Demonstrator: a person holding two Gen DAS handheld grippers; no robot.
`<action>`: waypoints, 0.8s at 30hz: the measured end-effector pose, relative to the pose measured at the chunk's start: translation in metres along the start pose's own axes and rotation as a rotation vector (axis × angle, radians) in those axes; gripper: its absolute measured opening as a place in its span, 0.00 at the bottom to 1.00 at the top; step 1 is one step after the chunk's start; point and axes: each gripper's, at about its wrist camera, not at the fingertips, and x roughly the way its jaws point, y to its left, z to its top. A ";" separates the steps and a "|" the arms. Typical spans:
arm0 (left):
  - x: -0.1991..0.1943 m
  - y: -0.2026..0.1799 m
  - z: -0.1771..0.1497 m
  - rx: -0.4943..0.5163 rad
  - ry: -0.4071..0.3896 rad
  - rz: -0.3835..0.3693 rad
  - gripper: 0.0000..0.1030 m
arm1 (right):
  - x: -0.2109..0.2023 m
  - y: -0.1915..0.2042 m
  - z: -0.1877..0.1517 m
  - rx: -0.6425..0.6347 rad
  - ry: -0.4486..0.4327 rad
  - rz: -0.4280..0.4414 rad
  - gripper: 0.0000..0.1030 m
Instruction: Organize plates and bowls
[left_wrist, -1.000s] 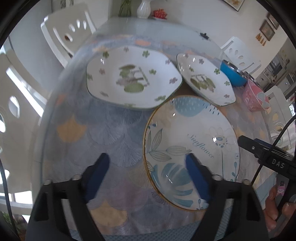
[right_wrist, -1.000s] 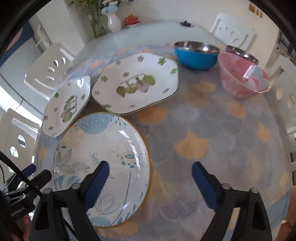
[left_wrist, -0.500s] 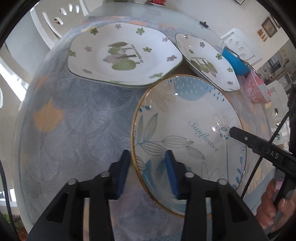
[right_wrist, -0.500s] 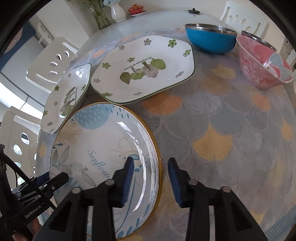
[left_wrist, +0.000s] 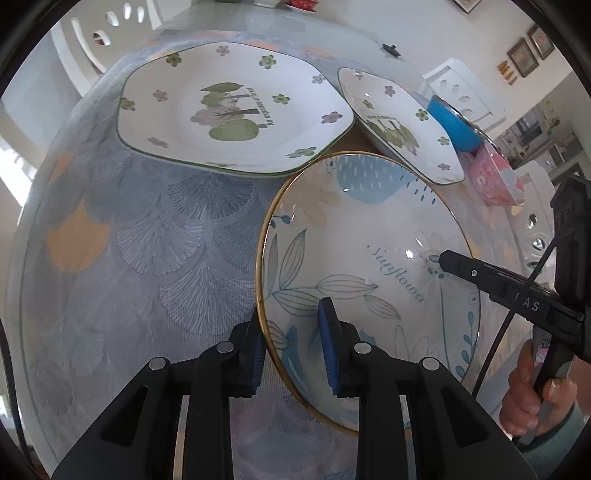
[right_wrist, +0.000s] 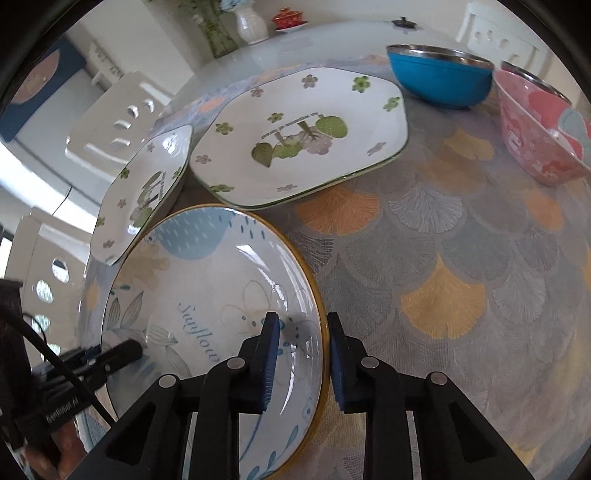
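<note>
A round blue-leaf "Sunflower" plate with a gold rim is held at both sides and tilted off the table. My left gripper is shut on its left rim. My right gripper is shut on its right rim; the plate fills the lower left of the right wrist view. Behind it lie a large white floral plate and a smaller white floral plate. A blue bowl and a pink bowl stand at the back right.
The table has a fan-pattern cloth. White chairs stand around it. A white vase and a small red dish stand at the far end. The other hand and its gripper show in the left wrist view.
Both grippers moved in from wide open and closed on opposite rims of the round plate. The plate now looks raised and tilted.
</note>
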 end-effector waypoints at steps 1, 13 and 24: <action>0.000 0.000 0.001 0.008 0.001 -0.005 0.23 | -0.002 -0.003 -0.002 -0.013 0.005 0.011 0.24; -0.003 -0.002 0.000 0.073 -0.017 -0.008 0.25 | 0.001 0.002 -0.003 -0.110 0.026 0.011 0.25; -0.052 0.001 -0.025 0.062 -0.078 0.038 0.25 | -0.032 0.028 -0.036 -0.157 -0.007 0.046 0.25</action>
